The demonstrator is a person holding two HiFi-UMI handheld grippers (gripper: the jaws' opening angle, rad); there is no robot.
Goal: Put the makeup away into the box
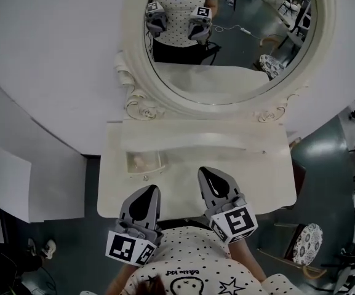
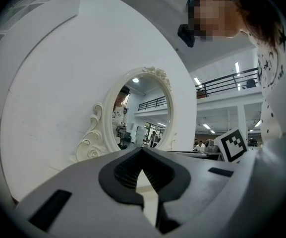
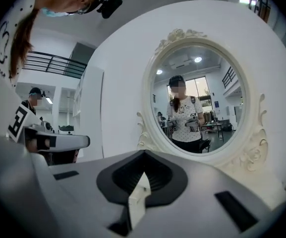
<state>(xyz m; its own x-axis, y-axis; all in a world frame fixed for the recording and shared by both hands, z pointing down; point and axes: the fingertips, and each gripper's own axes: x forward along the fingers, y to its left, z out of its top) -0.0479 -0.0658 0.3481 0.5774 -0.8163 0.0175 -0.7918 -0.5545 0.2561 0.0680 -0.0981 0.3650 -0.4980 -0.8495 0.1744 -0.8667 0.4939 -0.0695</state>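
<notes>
Box point(image 1: 144, 162) on vanity point(image 1: 257, 165) below oval mirror point(image 1: 226, 82); left tool point(image 1: 146, 203), right tool point(image 1: 214, 184) near.

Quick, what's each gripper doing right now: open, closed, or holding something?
Grey left gripper: jaws closed, holding nothing.
Grey right gripper: jaws closed, holding nothing.

Clear box point(image 1: 144, 162) upright on vanity top point(image 1: 251, 165), left side; pale contents, possibly makeup.

My way over the dressing table point(image 1: 257, 158) lies open; the mirror point(image 1: 226, 42) blocks its back edge, the clear box point(image 1: 145, 161) its left.
</notes>
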